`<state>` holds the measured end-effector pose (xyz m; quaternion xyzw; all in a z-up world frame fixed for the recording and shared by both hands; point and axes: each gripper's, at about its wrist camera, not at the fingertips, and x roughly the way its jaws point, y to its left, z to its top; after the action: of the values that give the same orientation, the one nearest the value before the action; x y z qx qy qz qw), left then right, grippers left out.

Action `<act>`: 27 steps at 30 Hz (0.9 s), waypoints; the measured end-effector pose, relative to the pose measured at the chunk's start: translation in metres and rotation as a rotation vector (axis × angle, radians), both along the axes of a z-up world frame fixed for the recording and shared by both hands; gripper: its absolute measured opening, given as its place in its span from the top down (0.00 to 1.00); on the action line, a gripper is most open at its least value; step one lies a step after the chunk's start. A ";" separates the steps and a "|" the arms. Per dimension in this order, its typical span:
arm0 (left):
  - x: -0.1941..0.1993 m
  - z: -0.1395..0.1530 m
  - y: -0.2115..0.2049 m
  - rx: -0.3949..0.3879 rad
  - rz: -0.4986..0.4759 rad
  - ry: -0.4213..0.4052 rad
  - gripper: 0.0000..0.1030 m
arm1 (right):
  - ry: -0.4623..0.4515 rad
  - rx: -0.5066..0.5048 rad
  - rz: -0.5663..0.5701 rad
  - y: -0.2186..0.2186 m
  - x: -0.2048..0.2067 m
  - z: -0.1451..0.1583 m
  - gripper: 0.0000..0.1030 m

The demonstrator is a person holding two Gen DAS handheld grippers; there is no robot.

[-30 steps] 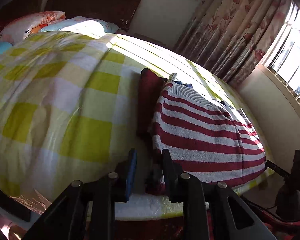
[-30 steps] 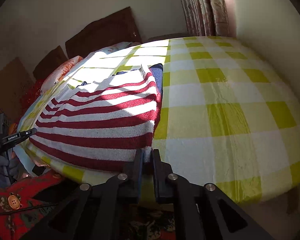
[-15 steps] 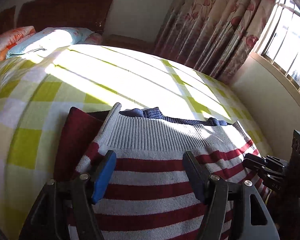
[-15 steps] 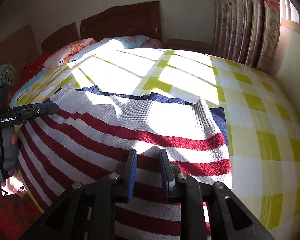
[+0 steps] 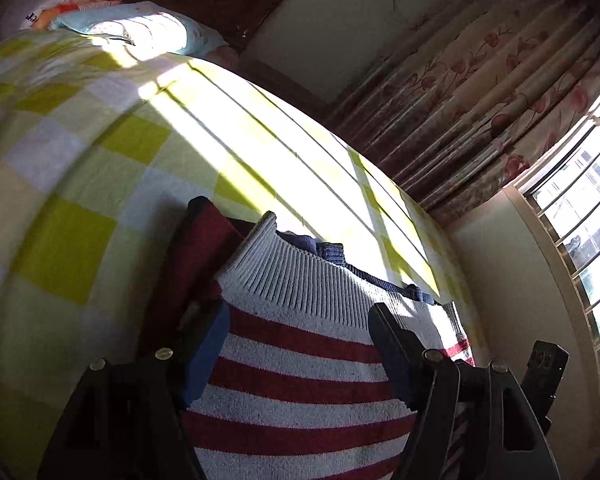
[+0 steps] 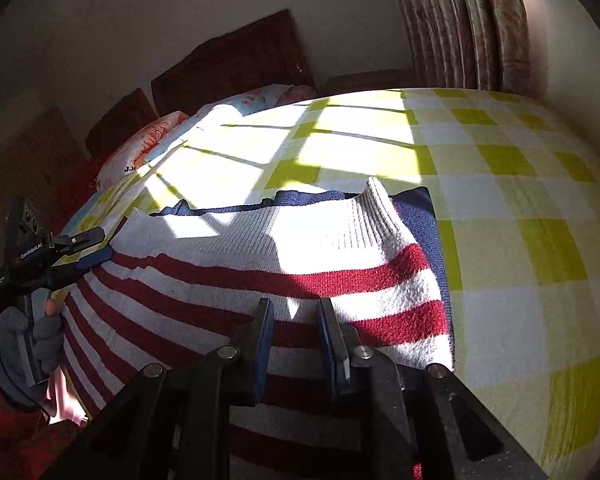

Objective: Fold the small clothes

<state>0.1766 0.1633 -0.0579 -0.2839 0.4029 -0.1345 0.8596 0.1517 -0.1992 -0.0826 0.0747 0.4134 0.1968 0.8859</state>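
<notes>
Red-and-white striped knit sweater (image 6: 284, 272) lies flat on the bed with the yellow-and-white checked cover (image 6: 520, 208), near the front edge, grey ribbed hem band at its far end. A navy knit piece (image 6: 418, 204) pokes out from under it on the far and right sides; in my left wrist view a dark red knit panel (image 5: 196, 248) sticks out on the left.

My left hand-held gripper (image 5: 296, 356) has its fingers spread wide above the stripes, nothing between them. In the right wrist view the same gripper (image 6: 84, 250) sits at the sweater's left edge, held by a gloved hand (image 6: 24, 344).

My right hand-held gripper (image 6: 294, 336) is partly apart over the sweater's right half, holding no fabric that I can see.

Pillows (image 6: 148, 148) lie at the headboard, and floral curtains (image 5: 480, 112) hang by the window.
</notes>
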 end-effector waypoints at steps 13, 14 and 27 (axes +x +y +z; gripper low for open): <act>0.066 -0.005 -0.013 0.130 -0.024 -0.020 0.00 | -0.011 -0.033 -0.004 -0.004 0.077 0.001 0.81; 0.063 -0.006 -0.005 0.095 -0.003 -0.028 0.00 | -0.002 0.003 -0.042 -0.013 0.078 0.001 0.81; 0.064 -0.007 -0.009 0.098 0.024 -0.032 0.00 | -0.005 -0.027 -0.153 -0.016 0.093 0.002 0.82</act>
<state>0.2402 0.1541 -0.0650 -0.2441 0.3917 -0.1090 0.8804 0.2445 -0.2155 -0.0811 0.0936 0.4067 0.1232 0.9004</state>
